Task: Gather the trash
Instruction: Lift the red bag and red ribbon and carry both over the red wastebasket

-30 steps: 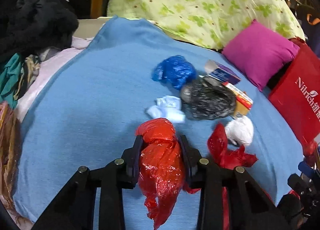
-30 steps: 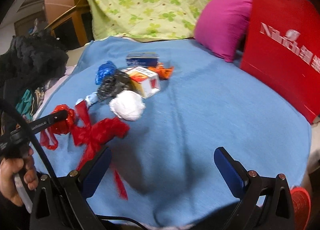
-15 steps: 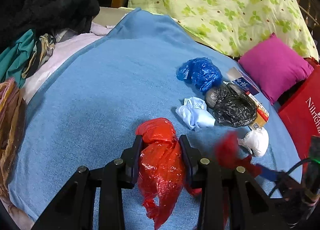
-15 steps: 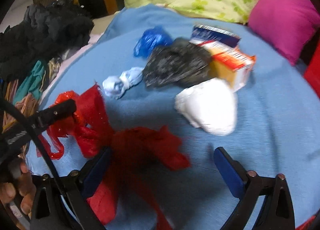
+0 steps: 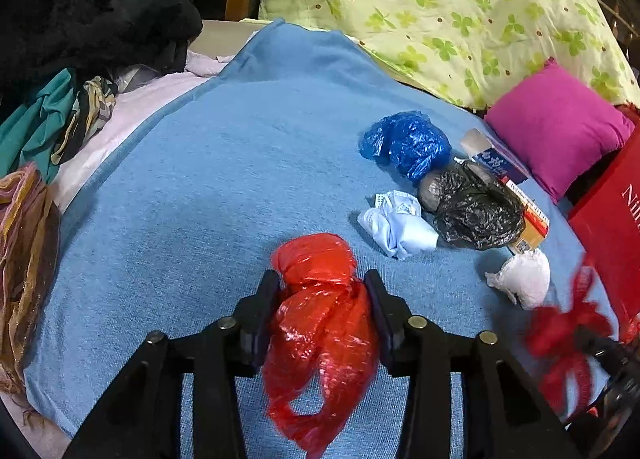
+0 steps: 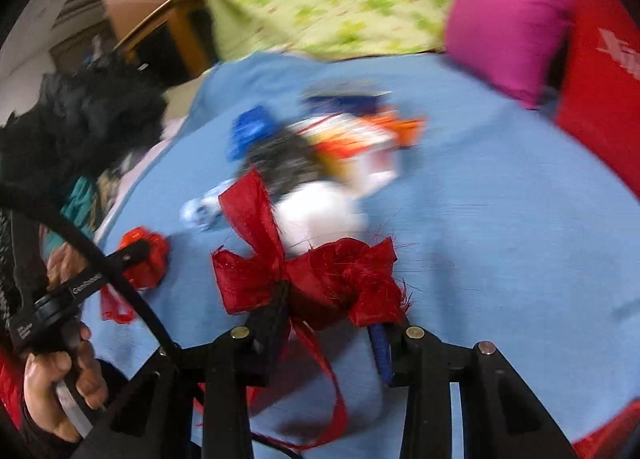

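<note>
Over the blue blanket (image 5: 224,187), the red ribbon (image 6: 320,275) is pinched by the right gripper (image 6: 332,323); the left gripper (image 5: 322,299) jaws are opening around the red plastic bag (image 5: 320,299), which should be re-clamped before lifting.

White letters beginning "Ni" are showing on the glossy red paper bag (image 5: 608,219), cut off at the frame edge. Print on the blue-and-white carton (image 5: 494,161) is staying too small to read.
</note>
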{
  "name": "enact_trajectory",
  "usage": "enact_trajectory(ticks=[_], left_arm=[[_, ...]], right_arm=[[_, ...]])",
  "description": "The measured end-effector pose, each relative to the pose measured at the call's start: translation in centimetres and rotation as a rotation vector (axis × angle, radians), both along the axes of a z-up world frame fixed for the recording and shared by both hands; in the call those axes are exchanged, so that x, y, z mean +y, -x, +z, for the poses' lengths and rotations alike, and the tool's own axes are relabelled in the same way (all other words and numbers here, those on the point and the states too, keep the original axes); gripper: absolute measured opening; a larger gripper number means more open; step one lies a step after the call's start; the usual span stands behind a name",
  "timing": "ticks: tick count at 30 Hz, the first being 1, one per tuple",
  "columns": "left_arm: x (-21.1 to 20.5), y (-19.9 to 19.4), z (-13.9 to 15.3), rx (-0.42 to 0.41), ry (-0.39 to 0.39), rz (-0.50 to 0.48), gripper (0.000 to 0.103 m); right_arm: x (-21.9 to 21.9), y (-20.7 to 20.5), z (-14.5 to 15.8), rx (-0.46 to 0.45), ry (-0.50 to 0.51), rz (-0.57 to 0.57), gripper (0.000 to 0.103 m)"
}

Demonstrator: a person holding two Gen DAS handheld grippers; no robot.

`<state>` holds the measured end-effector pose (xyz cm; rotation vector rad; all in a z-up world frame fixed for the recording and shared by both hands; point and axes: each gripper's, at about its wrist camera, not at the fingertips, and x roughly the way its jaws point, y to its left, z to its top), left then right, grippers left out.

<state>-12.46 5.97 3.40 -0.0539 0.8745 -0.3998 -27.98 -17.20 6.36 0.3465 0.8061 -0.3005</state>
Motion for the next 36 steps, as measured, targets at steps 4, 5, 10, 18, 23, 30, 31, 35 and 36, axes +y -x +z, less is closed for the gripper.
enact_trajectory(ticks=[4, 5, 10, 18, 23, 30, 31, 35, 36], left_arm=[[-0.7, -0.4, -1.2, 0.054, -0.038, 0.000, 0.053], [-0.8, -0.5, -1.5, 0.065, -0.043, 0.003, 0.053], [-1.1, -0.2, -1.6, 0.058, -0.053, -0.013, 0.047], [-1.2, 0.9, -0.5, 0.009, -0.053, -0.048, 0.043], [-1.6, 2.0, 0.5, -0.010, -0.057, -0.066, 0.043], [-5.6, 5.3, 3.9, -0.065, -0.021, -0.169, 0.043], [-6.5, 6.0, 4.4, -0.074, -0.018, -0.191, 0.043], [-10.2, 9.4, 7.0, -0.127, -0.002, -0.303, 0.043], [-11.2, 10.5, 7.8, -0.143, 0.004, -0.337, 0.043]], right_arm=[[-4.2, 2.3, -0.6, 0.027, -0.024, -0.096, 0.039], [-4.8, 2.5, -0.8, 0.034, -0.030, -0.108, 0.039], [-5.3, 2.2, -1.8, 0.029, -0.066, -0.109, 0.039], [-6.2, 4.0, -1.1, -0.068, -0.124, -0.129, 0.039], [-7.4, 7.2, 1.5, -0.148, -0.130, -0.183, 0.039], [-9.9, 14.7, 4.2, -0.253, -0.149, -0.338, 0.039], [-10.2, 16.4, 4.5, -0.271, -0.149, -0.369, 0.039], [-10.9, 22.4, 5.9, -0.325, -0.123, -0.450, 0.039], [-11.1, 23.8, 6.2, -0.333, -0.117, -0.465, 0.039]])
